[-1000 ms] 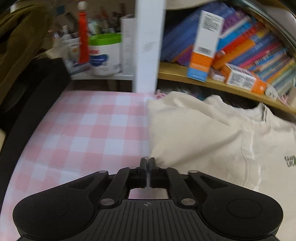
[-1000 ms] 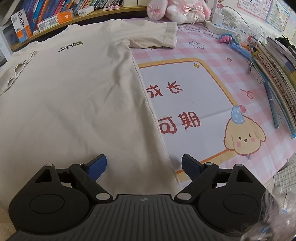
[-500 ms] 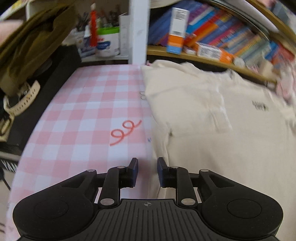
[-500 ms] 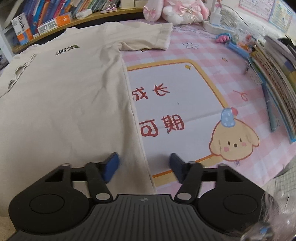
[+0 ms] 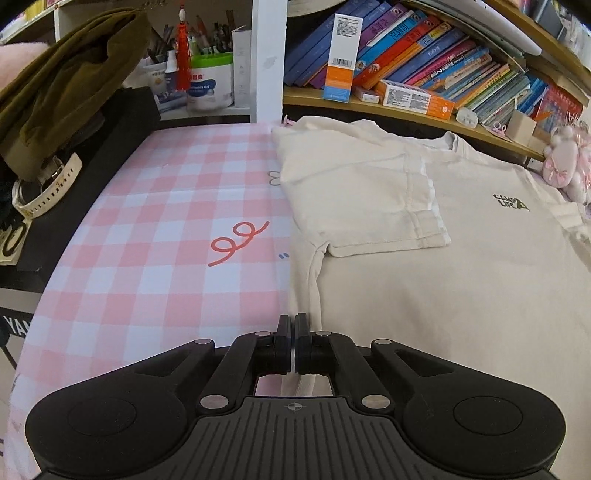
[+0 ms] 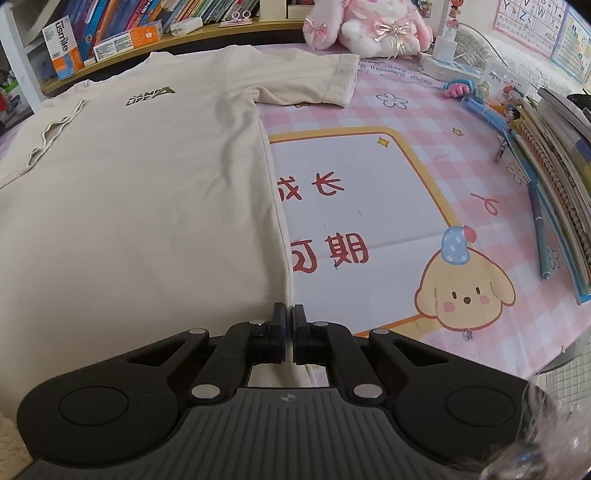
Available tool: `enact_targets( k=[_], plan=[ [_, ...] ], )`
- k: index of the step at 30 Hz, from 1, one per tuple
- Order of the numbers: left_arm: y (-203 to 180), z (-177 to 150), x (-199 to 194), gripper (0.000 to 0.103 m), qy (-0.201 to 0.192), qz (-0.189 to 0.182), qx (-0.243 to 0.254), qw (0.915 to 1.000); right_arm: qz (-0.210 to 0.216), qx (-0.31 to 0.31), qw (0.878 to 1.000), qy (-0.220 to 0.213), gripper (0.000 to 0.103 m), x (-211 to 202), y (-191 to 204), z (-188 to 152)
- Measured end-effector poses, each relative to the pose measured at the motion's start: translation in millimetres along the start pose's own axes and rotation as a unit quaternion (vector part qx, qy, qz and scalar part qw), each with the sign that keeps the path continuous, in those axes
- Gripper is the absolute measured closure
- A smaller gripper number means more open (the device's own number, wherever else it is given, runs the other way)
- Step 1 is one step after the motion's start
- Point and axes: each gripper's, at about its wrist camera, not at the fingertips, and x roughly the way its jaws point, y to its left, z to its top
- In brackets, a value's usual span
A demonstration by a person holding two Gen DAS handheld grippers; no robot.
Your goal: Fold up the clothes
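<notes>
"CAMP LIFE" was printed in dark green on the chest of the cream T-shirt [image 6: 147, 192]. "usmile" was read on an orange-and-white box [image 6: 62, 51] on the shelf. Red Chinese characters, upside down, were printed on the pink mat [image 6: 369, 206]. Alphabet letters were shown on a wall chart [image 6: 532, 22].

- The place is a home, most likely a child's room or study corner.
- A desk mat [image 6: 369, 192] in pink check carries a cartoon puppy [image 6: 463, 295] and printed characters.
- A pink plush bunny [image 6: 373, 22] sits at the far edge.
- A shelf [image 5: 406, 110] holds colourful books [image 5: 443, 55] and small boxes.
- An alphabet chart [image 6: 532, 18] hangs on the wall.
- Pens [image 6: 541, 229] and notebooks [image 6: 561, 147] lie along the side.
- A T-shirt [image 6: 147, 184] is spread flat, with a watch [image 5: 44, 192] and an olive garment [image 5: 66, 81] beside it.
</notes>
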Motion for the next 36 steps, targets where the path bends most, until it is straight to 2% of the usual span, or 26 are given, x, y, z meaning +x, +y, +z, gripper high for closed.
enact_targets(
  k=[5, 8, 9, 11, 13, 14, 15, 20, 22, 29, 31, 32, 34, 36],
  plan=[
    [-0.3, 0.0, -3.9, 0.101, -0.004, -0.003, -0.003, 1.0, 0.001, 0.006, 1.0, -0.003, 0.1, -1.5, 2.0, -2.1],
    [-4.7, -1.2, -21.6, 0.099, -0.037, -0.031, -0.005, 0.9988, -0.003, 0.012, 1.0, -0.003, 0.098, -3.3, 5.2, -2.7],
    [-7.2, -1.7, -27.4, 0.095, -0.046, -0.04, -0.003, 0.9981, -0.006, 0.015, 1.0, -0.003, 0.096, -4.2, 6.7, -3.0],
    [-14.0, -2.6, -36.4, 0.095, -0.05, -0.048, 0.003, 0.9976, -0.013, 0.022, 1.0, -0.01, 0.092, -7.6, 10.4, -3.6],
    [-21.6, -5.6, -42.7, 0.094, -0.045, -0.06, 0.013, 0.9971, -0.019, 0.031, 0.999, -0.021, 0.079, -12.9, 12.4, -3.6],
    [-25.5, -7.7, -45.0, 0.094, -0.042, -0.064, 0.019, 0.9969, -0.022, 0.036, 0.999, -0.029, 0.066, -16.4, 13.1, -3.1],
    [-29.5, -10.5, -46.3, 0.091, -0.038, -0.067, 0.025, 0.9967, -0.027, 0.041, 0.998, -0.036, 0.054, -19.9, 13.7, -2.5],
    [-46.6, -27.9, -46.6, 0.078, -0.017, -0.073, 0.053, 0.9958, -0.034, 0.059, 0.996, -0.062, 0.043, -34.8, 18.7, -0.3],
    [-53.1, -35.0, -46.9, 0.071, -0.012, -0.075, 0.061, 0.9953, -0.034, 0.062, 0.995, -0.066, 0.04, -39.0, 21.8, -1.4],
    [-77.6, -49.6, -51.4, 0.061, -0.01, -0.088, 0.088, 0.9921, -0.04, 0.056, 0.995, -0.069, 0.032, -47.0, 35.0, -8.0],
    [-82.2, -51.4, -53.7, 0.051, -0.014, -0.093, 0.09, 0.9914, -0.042, 0.054, 0.995, -0.069, 0.029, -48.8, 36.3, -9.5],
    [-84.2, -52.6, -55.0, 0.049, -0.017, -0.094, 0.093, 0.9911, -0.043, 0.055, 0.995, -0.07, 0.028, -49.5, 36.4, -10.1],
    [-87.2, -55.1, -56.2, 0.036, -0.019, -0.091, 0.102, 0.9904, -0.041, 0.059, 0.995, -0.07, 0.027, -49.2, 35.4, -10.2],
    [-90.7, -57.6, -57.3, 0.032, -0.019, -0.085, 0.111, 0.99, -0.038, 0.064, 0.995, -0.069, 0.027, -47.2, 33.2, -9.6]
  ],
)
